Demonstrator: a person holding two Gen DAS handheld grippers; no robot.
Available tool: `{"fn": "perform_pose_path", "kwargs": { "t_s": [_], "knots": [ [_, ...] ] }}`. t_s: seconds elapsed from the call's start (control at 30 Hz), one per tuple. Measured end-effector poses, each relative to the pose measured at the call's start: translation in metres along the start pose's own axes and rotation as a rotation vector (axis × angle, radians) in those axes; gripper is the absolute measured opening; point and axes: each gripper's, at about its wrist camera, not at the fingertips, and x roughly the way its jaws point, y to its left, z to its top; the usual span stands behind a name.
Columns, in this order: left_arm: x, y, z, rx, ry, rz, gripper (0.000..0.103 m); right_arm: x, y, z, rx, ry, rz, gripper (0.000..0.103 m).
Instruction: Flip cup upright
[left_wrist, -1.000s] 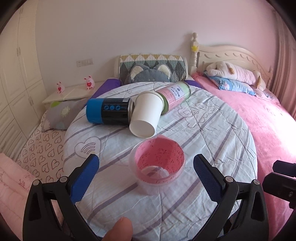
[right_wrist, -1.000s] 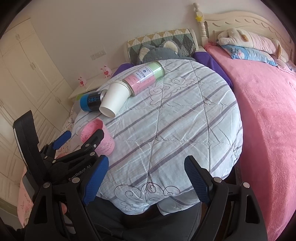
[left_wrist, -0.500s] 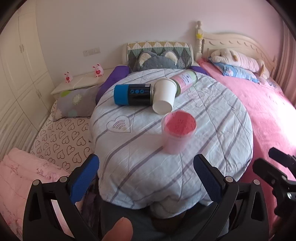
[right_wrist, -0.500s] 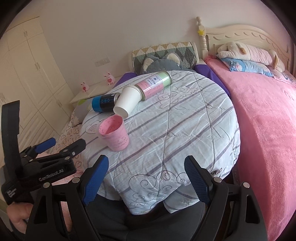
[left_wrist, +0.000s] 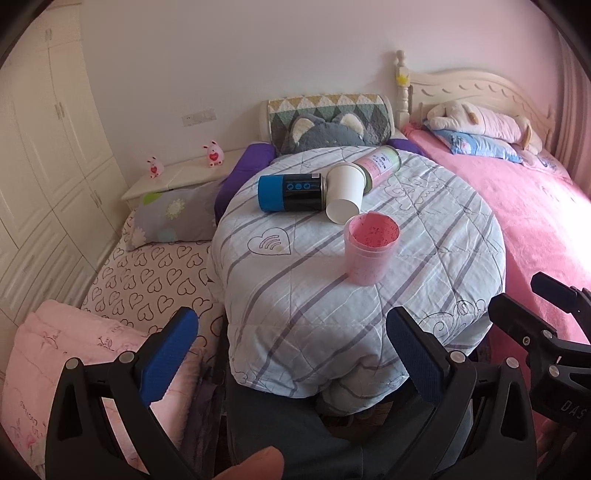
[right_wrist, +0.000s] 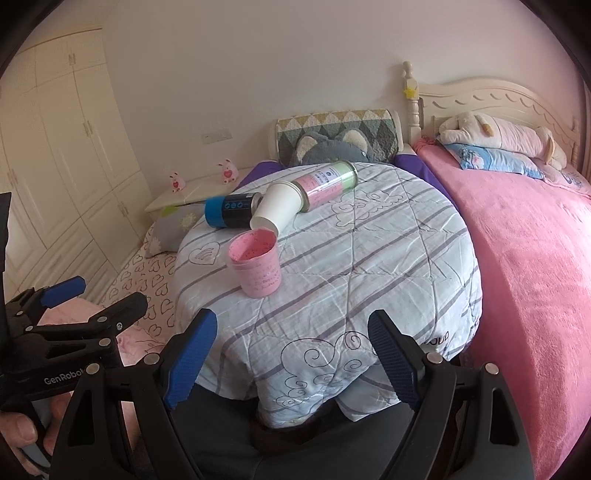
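Both grippers have drawn back from the round table: one second earlier the left gripper (left_wrist: 291, 363) framed the translucent pink plastic cup (left_wrist: 370, 253) closely between its blue pads, whereas now the cup appears farther off and the table edge lies between it and the fingertips. The cup stands upright, mouth up, on the striped, quilted tablecloth (left_wrist: 424, 236), toward the near-left part of the table top as the right wrist view shows it (right_wrist: 256, 261). Just behind it a white paper cup (left_wrist: 345, 197) lies on its side, its open rim close to the pink cup's rim; whether the two touch cannot be told. A black cylindrical can with a blue cap (left_wrist: 290, 192) and a pink-and-green cylindrical tin (left_wrist: 380, 164) also lie on their sides, flanking the paper cup.

Left gripper: jaws spread wide, holding nothing. Right gripper (right_wrist: 291, 360): jaws likewise wide and empty.

Judged from its upright pose, the pink cup's flip appears complete. The cup looks light, thin-walled and somewhat flexible, with a smooth surface that may slip; a firm squeeze would likely deform it. If it must be taken again, the mid-wall, gripped across the diameter with moderate pressure, seems the safest hold. The soft cloth beneath may let it tip if nudged.
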Motion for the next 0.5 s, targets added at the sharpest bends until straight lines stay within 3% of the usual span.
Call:
{"fn": "perform_pose_path", "kwargs": {
  "t_s": [0.5],
  "knots": [
    [-0.0067, -0.0029, -0.0034, 0.009, -0.003, -0.004, 0.103, -0.0053, 0.0021, -0.0018, -0.007, -0.004, 0.012, 0.085]
  ]
}}
